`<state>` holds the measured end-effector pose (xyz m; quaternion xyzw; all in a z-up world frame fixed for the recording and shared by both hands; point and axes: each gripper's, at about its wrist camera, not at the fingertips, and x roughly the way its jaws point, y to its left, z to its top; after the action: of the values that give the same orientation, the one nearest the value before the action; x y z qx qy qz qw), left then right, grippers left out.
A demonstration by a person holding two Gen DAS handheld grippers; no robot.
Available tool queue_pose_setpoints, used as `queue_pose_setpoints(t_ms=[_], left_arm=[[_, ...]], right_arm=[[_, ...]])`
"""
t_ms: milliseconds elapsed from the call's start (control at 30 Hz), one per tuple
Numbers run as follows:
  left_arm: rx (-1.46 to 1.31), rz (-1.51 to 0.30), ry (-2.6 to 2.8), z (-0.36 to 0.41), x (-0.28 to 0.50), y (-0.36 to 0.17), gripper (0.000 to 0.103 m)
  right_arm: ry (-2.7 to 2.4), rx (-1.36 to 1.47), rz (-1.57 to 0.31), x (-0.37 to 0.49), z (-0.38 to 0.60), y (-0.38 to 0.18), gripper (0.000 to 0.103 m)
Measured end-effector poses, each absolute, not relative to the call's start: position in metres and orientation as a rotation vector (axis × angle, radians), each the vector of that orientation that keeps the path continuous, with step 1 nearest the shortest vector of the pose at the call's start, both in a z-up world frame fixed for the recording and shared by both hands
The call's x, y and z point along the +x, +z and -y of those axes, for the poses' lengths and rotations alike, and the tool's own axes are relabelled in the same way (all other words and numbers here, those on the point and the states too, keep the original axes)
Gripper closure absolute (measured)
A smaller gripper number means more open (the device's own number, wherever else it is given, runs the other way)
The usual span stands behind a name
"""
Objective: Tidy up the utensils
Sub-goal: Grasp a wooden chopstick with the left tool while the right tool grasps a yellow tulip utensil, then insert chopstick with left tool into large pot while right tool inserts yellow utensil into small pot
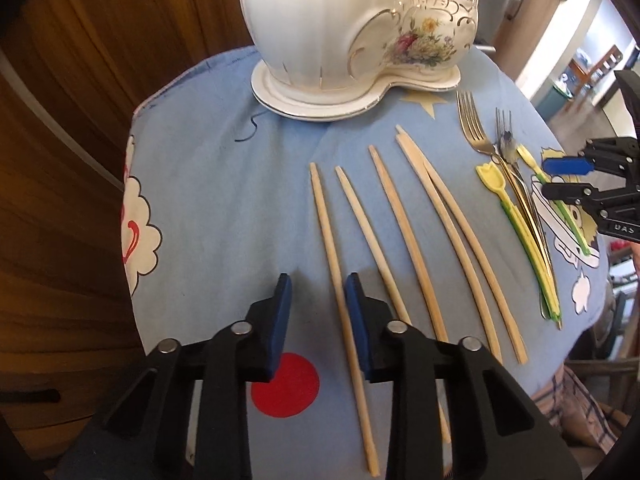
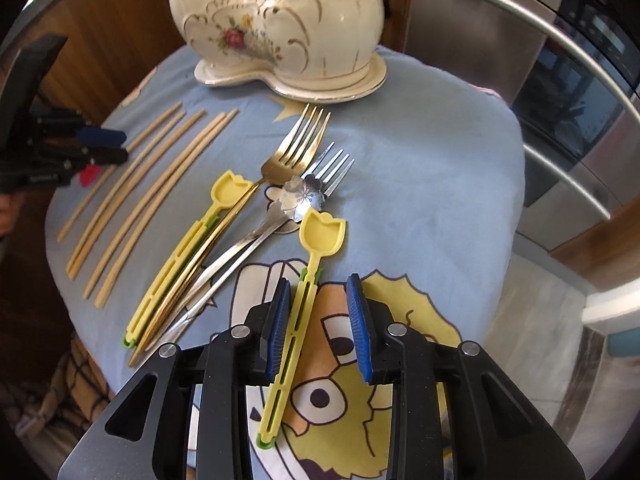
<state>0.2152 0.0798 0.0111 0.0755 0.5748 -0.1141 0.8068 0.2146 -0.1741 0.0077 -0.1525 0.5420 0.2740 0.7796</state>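
Several wooden chopsticks [image 1: 404,224] lie side by side on the blue cloth; they also show in the right wrist view [image 2: 132,204]. My left gripper [image 1: 318,284] is open and empty, just above the near end of the leftmost chopstick [image 1: 340,292], which runs under its right finger. My right gripper [image 2: 320,286] is open, with a yellow tulip-headed spoon [image 2: 304,292] lying on the cloth between its jaws, close to the left pad. A second yellow spoon [image 2: 180,256], a gold fork [image 2: 288,152], a silver fork [image 2: 320,172] and a flower-shaped silver spoon [image 2: 300,198] lie in a pile to its left.
A white floral ceramic holder [image 1: 352,24] stands at the back of the small table, also in the right wrist view [image 2: 280,24]. A wooden cabinet [image 1: 60,160] is on the left and a steel oven [image 2: 560,100] on the right. The cloth's edge [image 2: 516,184] drops off close by.
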Motion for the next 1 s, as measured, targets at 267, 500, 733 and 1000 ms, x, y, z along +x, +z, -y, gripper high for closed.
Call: queue_pose_setpoints(t_ms=[267, 500, 733, 1000], left_arm=[[0.263, -1.309, -0.325, -0.074, 0.221, 0.010, 0.083], [0.345, -1.352, -0.359, -0.066, 0.227, 0.007, 0.083], [0.329, -1.321, -0.353, -0.067, 0.223, 0.005, 0.096], [0.247, -1.256, -0.303, -0.094, 0.214, 0.007, 0.099]], right_arm=[[0.659, -0.482, -1.294, 0.229, 0.161, 0.009, 0.076], [0.678, -0.593, -1.347, 0.227, 0.146, 0.008, 0.092], [0.690, -0.465, -1.307, 0.230, 0.163, 0.018, 0.093], [0.682, -0.327, -1.146, 0.246, 0.182, 0.069, 0.092]])
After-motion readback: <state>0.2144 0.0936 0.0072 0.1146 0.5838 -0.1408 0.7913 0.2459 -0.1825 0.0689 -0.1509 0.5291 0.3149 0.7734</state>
